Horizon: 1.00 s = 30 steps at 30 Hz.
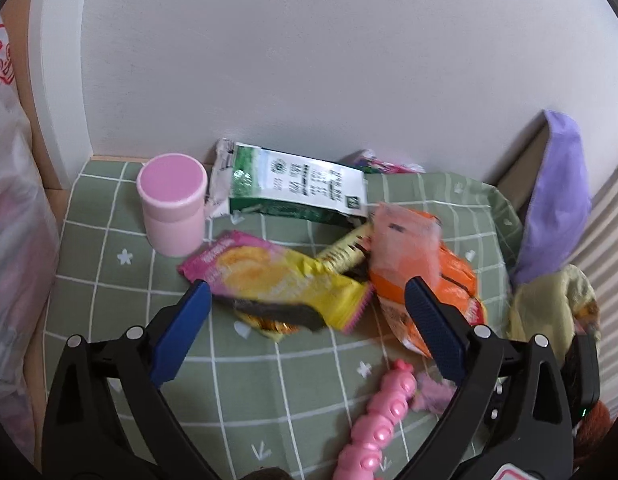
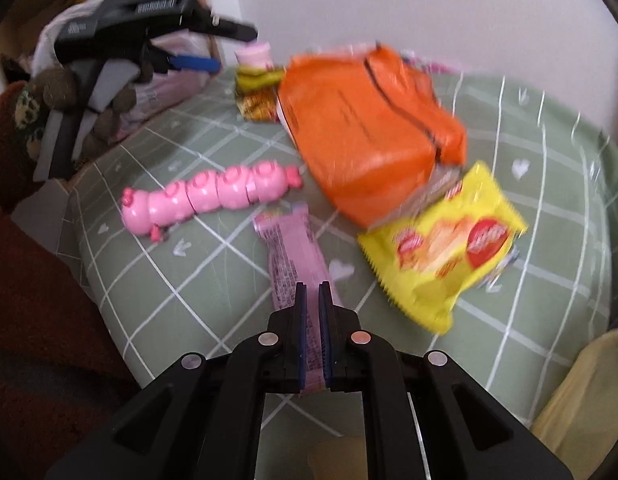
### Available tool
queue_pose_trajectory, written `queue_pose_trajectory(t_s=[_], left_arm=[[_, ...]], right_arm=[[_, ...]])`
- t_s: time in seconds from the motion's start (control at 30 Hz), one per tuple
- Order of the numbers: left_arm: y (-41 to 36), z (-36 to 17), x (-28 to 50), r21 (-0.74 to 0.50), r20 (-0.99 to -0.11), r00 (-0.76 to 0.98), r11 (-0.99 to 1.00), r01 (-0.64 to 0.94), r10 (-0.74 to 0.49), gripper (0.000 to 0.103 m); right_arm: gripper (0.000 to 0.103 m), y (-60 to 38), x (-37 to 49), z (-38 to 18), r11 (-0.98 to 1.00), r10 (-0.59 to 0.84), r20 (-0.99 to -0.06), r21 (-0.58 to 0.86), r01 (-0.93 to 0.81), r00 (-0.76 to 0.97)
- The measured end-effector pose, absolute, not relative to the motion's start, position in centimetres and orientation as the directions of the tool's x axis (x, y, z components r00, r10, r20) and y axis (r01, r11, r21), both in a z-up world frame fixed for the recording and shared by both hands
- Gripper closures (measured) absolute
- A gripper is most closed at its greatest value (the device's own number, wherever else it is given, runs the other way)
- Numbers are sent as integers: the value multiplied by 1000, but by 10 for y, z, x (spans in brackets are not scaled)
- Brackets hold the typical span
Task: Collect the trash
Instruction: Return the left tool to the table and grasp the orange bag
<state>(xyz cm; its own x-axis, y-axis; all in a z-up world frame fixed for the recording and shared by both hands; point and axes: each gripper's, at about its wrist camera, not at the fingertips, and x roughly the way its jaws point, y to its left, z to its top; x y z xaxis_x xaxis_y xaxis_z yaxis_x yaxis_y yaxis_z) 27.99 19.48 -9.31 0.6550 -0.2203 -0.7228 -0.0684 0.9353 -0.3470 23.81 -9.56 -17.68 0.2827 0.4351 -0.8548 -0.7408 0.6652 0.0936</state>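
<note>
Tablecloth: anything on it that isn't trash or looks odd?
Yes: a pink toy lies among the wrappers and a pink jar stands upright by the wall. The green packet is torn open.

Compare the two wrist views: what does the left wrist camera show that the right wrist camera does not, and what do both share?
Only the left wrist view: the green-and-white wrapper by the wall, the purple pouch, and the open left gripper.
Only the right wrist view: the yellow snack bag and the right gripper shut on the pink wrapper.
Both: the orange bag, the pink toy and the green checked cloth.
</note>
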Motion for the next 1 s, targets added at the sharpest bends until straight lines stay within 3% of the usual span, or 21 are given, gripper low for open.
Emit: queue_pose_trajectory(t_s=[0.17,0.43,0.53,0.73,1.0], left_arm=[[208,-102,296,-360,-741,648,918,-164,-174,10],[211,-124,293,-307,-796,588,933,-186,-145,10],[218,-124,283,-324,-791,593,925,-198,-150,10],[232,-108,263,-347,-763,629,916,-202,-150,10],[225,-104,257,-375,-740,643,915,-152,-196,10]], right_arm=[[94,-86,244,-179,707,411,-875,128,-696,256],[94,-87,268,-187,726,537,-834,382,-571,124],[94,-69,262,-183,713,495,-857,306,-631,143],[94,-44,242,-176,650,349,-886,-5,-760,304],[94,-135,280,-168,896,276,-880,90,-435,385]])
